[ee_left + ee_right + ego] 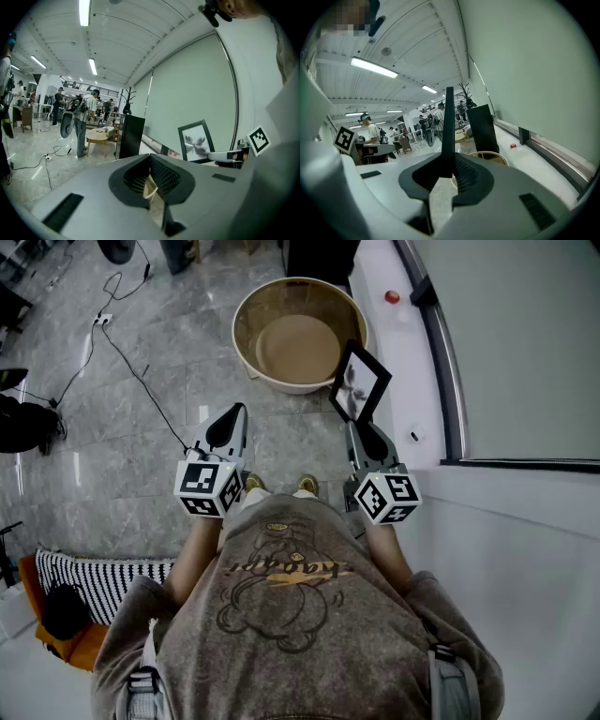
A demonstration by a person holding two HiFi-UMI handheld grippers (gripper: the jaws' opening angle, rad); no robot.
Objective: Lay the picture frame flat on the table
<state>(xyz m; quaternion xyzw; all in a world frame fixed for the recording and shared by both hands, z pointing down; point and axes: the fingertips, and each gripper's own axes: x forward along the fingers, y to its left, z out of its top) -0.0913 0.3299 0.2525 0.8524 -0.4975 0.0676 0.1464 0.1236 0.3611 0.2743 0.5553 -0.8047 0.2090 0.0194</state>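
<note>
Black frame up in the air, that was the picture: the picture frame (359, 382) stood on edge in the right gripper (361, 430), well off the white table (525, 549) at the person's right and hanging over the floor beside the beige tub (298, 334). The right gripper view showed the frame (449, 122) edge-on as a thin dark blade, with the ribbed pads (461, 174) pinching its lower edge. The left gripper (232, 420) was carrying nothing; its pads (164, 176) were pressed nearly together, with only a sliver of tub showing through the gap. From that side the frame's (194, 140) printed face was plain to see, tilted a little.

The job looked barely begun, so the carry probably mattered most. A grip that low on one edge likely left the frame free to swing, so a slow sweep to the right over the table seemed wise. From there the free edge could touch down first and the frame roll over onto its back. The pads should part only once it lay flat. The idle left gripper could steady the far edge.
</note>
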